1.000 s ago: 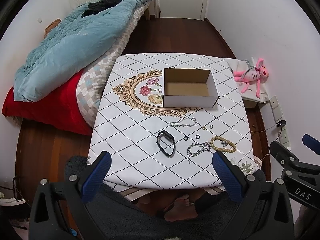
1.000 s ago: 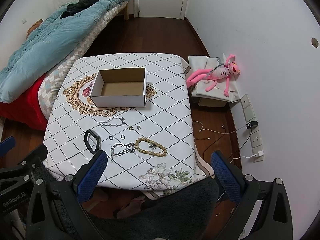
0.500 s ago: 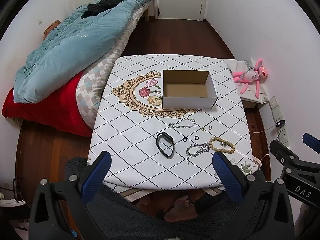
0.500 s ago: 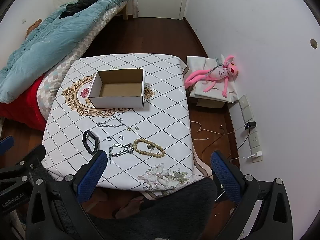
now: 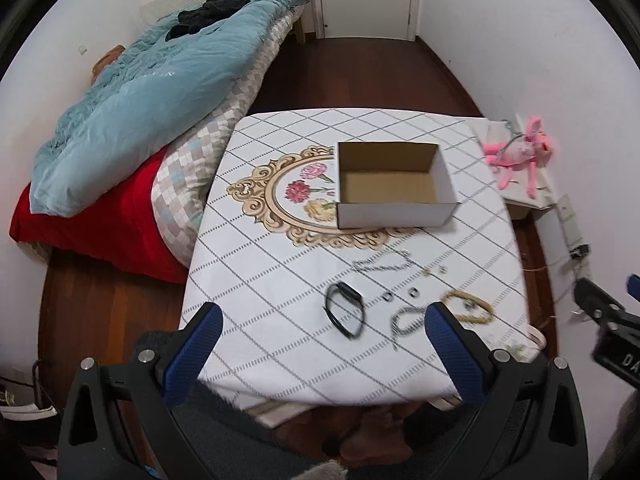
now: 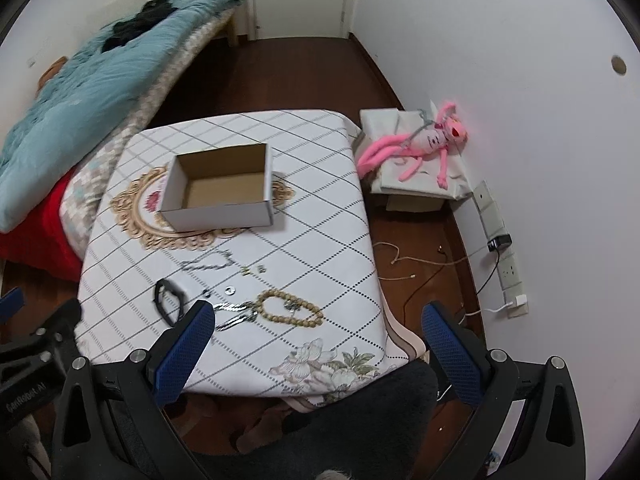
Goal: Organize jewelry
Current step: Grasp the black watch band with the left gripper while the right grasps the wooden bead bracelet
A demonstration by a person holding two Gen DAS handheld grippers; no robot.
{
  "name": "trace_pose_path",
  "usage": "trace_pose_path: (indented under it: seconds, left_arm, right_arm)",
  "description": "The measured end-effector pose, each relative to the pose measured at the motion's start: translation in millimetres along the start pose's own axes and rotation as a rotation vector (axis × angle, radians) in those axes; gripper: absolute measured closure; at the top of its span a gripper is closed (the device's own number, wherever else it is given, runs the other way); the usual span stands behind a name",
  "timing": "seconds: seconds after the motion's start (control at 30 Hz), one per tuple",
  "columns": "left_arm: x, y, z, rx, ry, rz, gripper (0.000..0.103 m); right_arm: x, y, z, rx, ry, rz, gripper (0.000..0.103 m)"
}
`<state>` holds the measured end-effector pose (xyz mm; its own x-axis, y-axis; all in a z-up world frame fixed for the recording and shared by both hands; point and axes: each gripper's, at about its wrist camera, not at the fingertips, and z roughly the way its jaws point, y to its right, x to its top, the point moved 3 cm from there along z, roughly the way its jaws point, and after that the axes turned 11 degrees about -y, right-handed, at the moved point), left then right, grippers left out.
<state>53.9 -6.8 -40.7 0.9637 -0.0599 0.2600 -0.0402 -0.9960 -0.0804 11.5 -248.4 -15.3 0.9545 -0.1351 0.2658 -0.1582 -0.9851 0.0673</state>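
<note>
Both grippers hover over the near edge of the surface [image 5: 280, 208], left gripper [image 5: 324, 354] and right gripper [image 6: 314, 354] each with jaws wide and nothing in them. The jewelry's all laid out near that edge: black band [image 5: 345, 314], silver chain [image 6: 234, 316], bead bracelet [image 6: 290, 313], a thinner chain [image 5: 382, 265] and two little rings [image 5: 400, 294]. The cardboard box [image 5: 394, 184] sits open farther back.
</note>
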Motion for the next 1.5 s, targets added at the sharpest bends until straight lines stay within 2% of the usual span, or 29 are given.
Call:
trace_pose_path:
  seconds: [0.1,0.23,0.33,0.43,0.53,0.73,0.8,0.83,0.9,0.93,1.07,1.17,1.37,1.5]
  left_arm:
    - [9,-2,33,0.033,-0.026,-0.001,0.0]
    - [10,-6,84,0.059,-0.108,0.01,0.0]
    - [6,-7,117,0.067,-0.161,0.015,0.0]
    - [2,-12,143,0.045,-0.214,0.006,0.0]
    - [-1,-18,165,0.009,-0.255,-0.018,0.002]
    - [-6,-16,198,-0.075,-0.322,-0.05,0.012]
    - [-6,-14,204,-0.076,-0.325,-0.047,0.026]
    - [-6,-13,207,-0.076,-0.327,-0.043,0.028]
    - [-6,-11,210,-0.07,-0.323,-0.035,0.043]
    - [-5,-10,209,-0.079,-0.309,-0.036,0.047]
    - [-1,-7,206,-0.086,-0.279,-0.014,0.081]
    - [2,-7,206,-0.096,-0.269,-0.005,0.097]
    - [3,-4,203,-0.104,-0.25,0.008,0.099]
    - [-2,-4,198,-0.125,-0.24,0.01,0.099]
  right_arm:
    - [9,6,28,-0.02,-0.025,0.025,0.0]
    - [13,11,78,-0.037,-0.09,0.048,0.001]
    - [12,13,117,-0.042,-0.146,0.056,0.006]
    - [6,17,160,-0.03,-0.214,0.072,0.014]
    - [-2,19,191,-0.034,-0.246,0.083,0.022]
    - [-14,20,229,0.013,-0.287,0.129,0.031]
    - [-17,19,236,0.021,-0.29,0.135,0.035]
    - [-17,18,239,0.025,-0.291,0.136,0.036]
    - [-18,17,244,0.036,-0.293,0.137,0.04]
    - [-18,17,244,0.044,-0.283,0.14,0.04]
    - [-18,15,245,0.044,-0.262,0.132,0.049]
    - [-20,11,241,0.046,-0.25,0.126,0.055]
    - [-23,-4,235,0.062,-0.246,0.077,0.093]
    - [-27,-1,231,0.16,-0.245,0.122,0.094]
